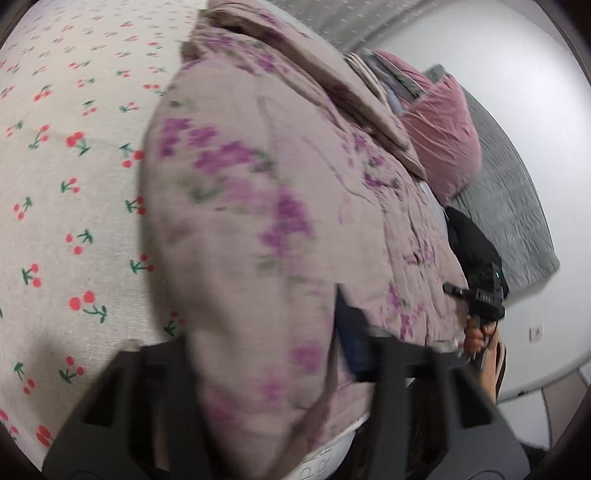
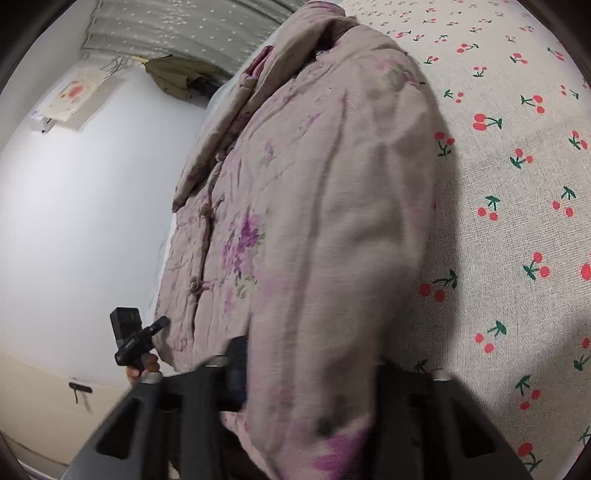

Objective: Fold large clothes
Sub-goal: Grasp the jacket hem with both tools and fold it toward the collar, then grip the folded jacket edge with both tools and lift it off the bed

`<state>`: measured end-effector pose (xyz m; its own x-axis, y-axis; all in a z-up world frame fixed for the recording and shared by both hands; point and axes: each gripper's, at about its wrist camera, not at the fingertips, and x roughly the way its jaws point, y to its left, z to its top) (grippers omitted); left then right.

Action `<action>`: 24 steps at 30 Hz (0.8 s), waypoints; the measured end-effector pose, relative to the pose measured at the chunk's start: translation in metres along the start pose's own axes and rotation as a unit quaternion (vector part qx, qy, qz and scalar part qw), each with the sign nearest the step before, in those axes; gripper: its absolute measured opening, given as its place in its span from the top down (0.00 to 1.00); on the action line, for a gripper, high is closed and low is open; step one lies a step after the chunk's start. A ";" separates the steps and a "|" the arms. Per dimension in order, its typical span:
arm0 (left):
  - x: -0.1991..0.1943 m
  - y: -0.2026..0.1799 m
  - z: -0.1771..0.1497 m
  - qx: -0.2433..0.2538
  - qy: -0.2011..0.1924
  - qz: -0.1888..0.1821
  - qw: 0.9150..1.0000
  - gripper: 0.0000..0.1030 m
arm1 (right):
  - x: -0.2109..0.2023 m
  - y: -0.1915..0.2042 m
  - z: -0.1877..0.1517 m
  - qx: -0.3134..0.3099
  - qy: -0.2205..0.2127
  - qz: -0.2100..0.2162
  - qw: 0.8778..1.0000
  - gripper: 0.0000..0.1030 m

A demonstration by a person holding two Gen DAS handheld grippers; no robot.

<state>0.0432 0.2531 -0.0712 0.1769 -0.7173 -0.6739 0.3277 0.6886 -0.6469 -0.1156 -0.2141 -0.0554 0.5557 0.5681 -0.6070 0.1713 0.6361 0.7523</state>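
A padded mauve jacket (image 1: 258, 166) with purple flowers lies on the cherry-print bed sheet (image 1: 55, 184). In the left wrist view a thick fold of it bulges up between the two dark fingers of my left gripper (image 1: 266, 354), which is shut on it. In the right wrist view the jacket (image 2: 332, 203) shows its knot buttons (image 2: 201, 286), and another thick fold fills my right gripper (image 2: 310, 369), also shut on it. Each view shows the other gripper small at the jacket's far edge, held by a hand: the right one (image 1: 458, 291), the left one (image 2: 155, 326).
A pink pillow (image 1: 443, 147) and a grey quilt (image 1: 517, 206) lie beyond the jacket. A white wall (image 2: 74, 221) runs along the bed's side. An olive garment (image 2: 173, 74) hangs by the curtain (image 2: 166, 26). Cherry-print sheet (image 2: 517, 221) stretches beside the jacket.
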 end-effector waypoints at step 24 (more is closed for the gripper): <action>-0.129 -0.144 -0.013 0.164 -0.187 -0.062 0.967 0.78 | -0.141 0.094 -0.037 -0.115 -0.222 0.138 0.958 0.82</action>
<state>-0.0388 0.2476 0.1047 0.4206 -0.8230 -0.3817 0.6335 0.5676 -0.5258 -0.2079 -0.2150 0.0912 0.8540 0.4860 -0.1859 -0.1871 0.6202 0.7618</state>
